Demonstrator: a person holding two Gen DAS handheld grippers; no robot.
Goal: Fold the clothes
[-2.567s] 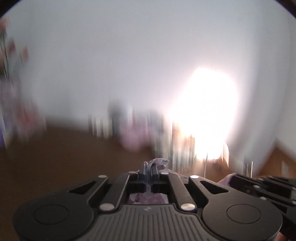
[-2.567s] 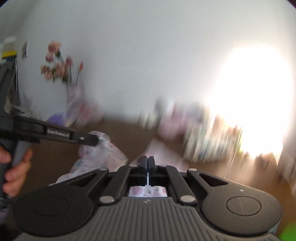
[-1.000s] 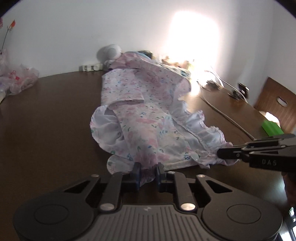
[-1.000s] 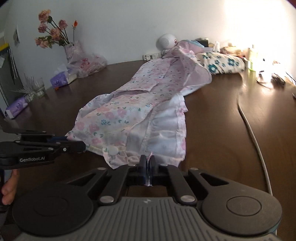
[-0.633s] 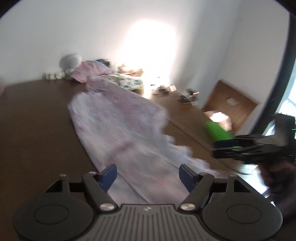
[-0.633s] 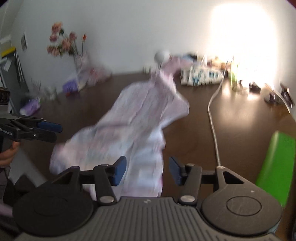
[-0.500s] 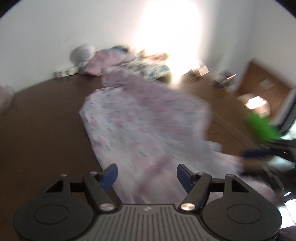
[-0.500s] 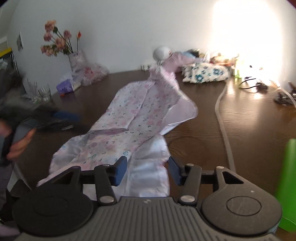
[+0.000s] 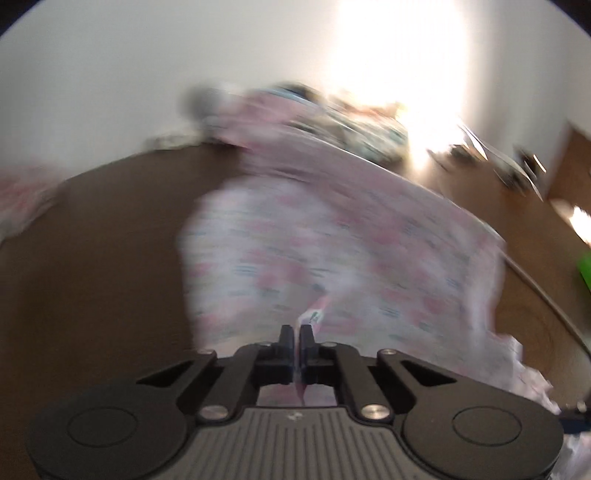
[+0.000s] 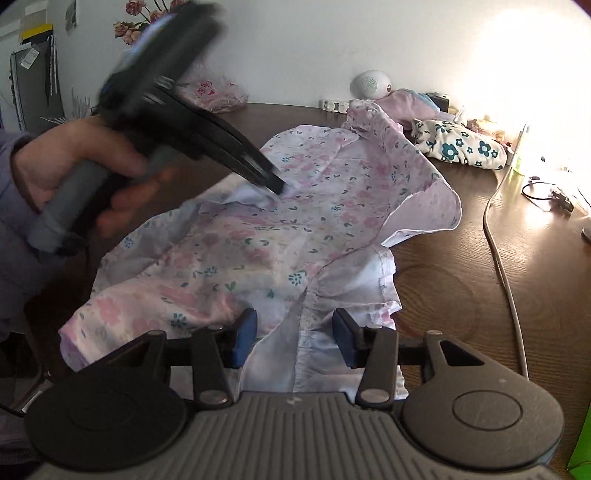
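A pink floral garment [image 10: 295,229] lies lengthwise on the dark wooden table [image 10: 461,288]; it shows blurred in the left wrist view [image 9: 332,251]. My left gripper [image 9: 297,334] is shut on a fold of the garment's left edge; in the right wrist view its tip [image 10: 277,186] pinches the cloth and lifts it over the middle. My right gripper [image 10: 293,330] is open and empty, its blue-padded fingers [image 10: 245,330] above the garment's white ruffled near hem.
A white cable [image 10: 498,236] runs along the table's right side. At the back lie a white round device [image 10: 371,83], a blue-flowered bundle [image 10: 458,147], a pink bag [image 10: 214,92] and flowers [image 10: 136,18]. A green object [image 10: 580,446] sits at the near right.
Both grippers let go of the garment's near hem and opened. The left gripper then shut on the left edge and is swinging it over the cloth. The right stays open.
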